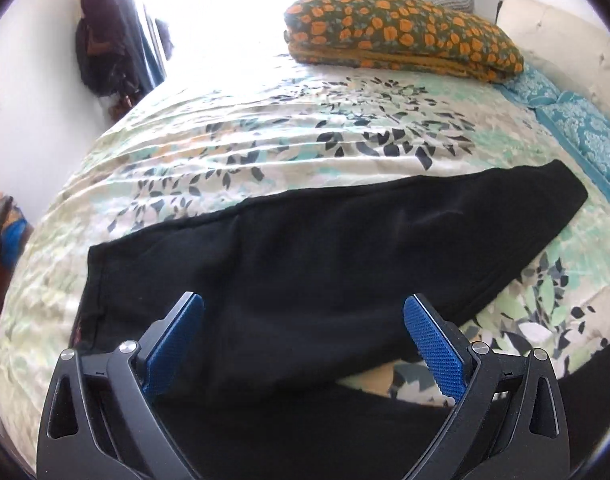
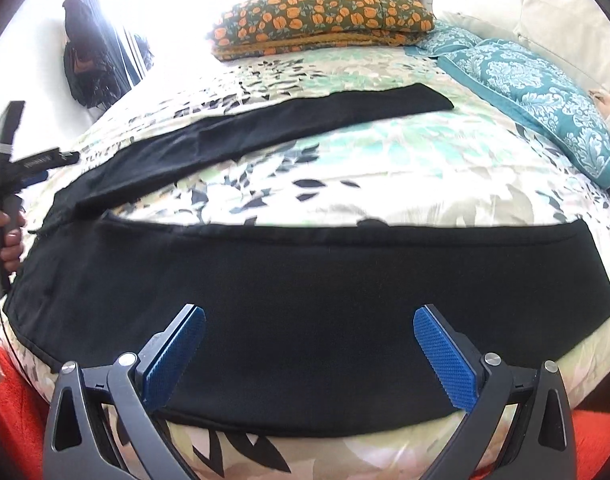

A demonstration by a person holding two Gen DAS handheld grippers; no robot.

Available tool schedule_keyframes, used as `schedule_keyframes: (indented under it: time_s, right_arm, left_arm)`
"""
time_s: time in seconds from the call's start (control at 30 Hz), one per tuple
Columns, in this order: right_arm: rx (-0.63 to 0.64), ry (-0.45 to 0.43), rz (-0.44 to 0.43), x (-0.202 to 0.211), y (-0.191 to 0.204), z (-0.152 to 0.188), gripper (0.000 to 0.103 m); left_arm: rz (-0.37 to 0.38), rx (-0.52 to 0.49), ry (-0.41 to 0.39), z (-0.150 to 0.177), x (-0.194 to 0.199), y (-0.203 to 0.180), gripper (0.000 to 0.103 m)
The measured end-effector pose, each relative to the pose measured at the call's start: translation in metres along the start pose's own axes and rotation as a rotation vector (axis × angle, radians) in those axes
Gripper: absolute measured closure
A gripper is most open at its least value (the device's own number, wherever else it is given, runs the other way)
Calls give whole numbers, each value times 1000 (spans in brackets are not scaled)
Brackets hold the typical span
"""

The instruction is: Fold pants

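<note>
The black pants (image 2: 305, 280) lie spread flat on the bed (image 2: 385, 184), one leg across the middle of the right wrist view, the other running to the upper right. Both the left gripper (image 1: 303, 334) and the right gripper (image 2: 309, 346) hover over the cloth with jaws wide apart, holding nothing. To fold well, I judge each should pinch a near edge or hem cleanly, taking the cloth only, not the sheet, then carry one leg over the other with edges matched. The bed offers open room beyond; the folded blanket (image 2: 325, 20) and pillow (image 2: 537, 92) sit well clear at the top.
</note>
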State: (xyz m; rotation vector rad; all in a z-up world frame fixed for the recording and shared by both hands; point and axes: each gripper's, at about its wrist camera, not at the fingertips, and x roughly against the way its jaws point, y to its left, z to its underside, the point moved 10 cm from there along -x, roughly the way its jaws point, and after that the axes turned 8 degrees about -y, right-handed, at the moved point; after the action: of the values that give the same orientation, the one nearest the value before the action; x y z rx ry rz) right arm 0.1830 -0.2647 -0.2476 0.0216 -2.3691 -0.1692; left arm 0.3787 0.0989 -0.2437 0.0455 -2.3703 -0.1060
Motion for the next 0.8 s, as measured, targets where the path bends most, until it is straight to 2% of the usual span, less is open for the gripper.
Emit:
schedule_keyframes:
  time_s: [0.1, 0.13, 0.17, 0.2, 0.23, 0.33, 0.4, 0.47, 0.53, 0.67, 0.77, 0.8]
  right_arm:
    - [-28, 20, -36, -27, -20, -47, 0]
    - [-53, 23, -33, -40, -34, -64, 0]
    - [-91, 23, -28, -53, -52, -83, 0]
    - [-131, 24, -21, -69, -72, -103, 0]
    - [-157, 28, -5, -87, -94, -122, 0]
    - [-144, 60, 79, -153, -154, -182, 0]
    - [-83, 104, 120, -202, -183, -217, 0]
    - [-30, 112, 170, -246, -206, -252, 0]
    - [-17, 141, 201, -285, -221, -274, 0]
    - [9, 192, 290, -346, -238, -292, 1]
    - [-35, 182, 268, -371, -244, -297, 17]
    - [-53, 209, 244, -376, -245, -292, 53]
  left_arm:
    - [-77, 19, 104, 20, -57, 12, 2]
    - [-86, 30, 151, 33, -75, 18, 2]
    - [-54, 53, 182, 46, -89, 21, 0]
    - [1, 109, 122, 47, -89, 23, 0]
    - [19, 135, 85, 47, -86, 26, 0]
    - [8, 107, 45, 50, -82, 22, 0]
    - [4, 107, 28, 51, -81, 22, 0]
    - [-8, 95, 13, 50, -81, 21, 1]
    - [-14, 90, 2, 49, -82, 19, 1]
    - [-15, 88, -14, 45, -82, 19, 1]
    - [-19, 84, -26, 46, -82, 18, 1]
    - [-20, 83, -29, 46, -82, 17, 1]
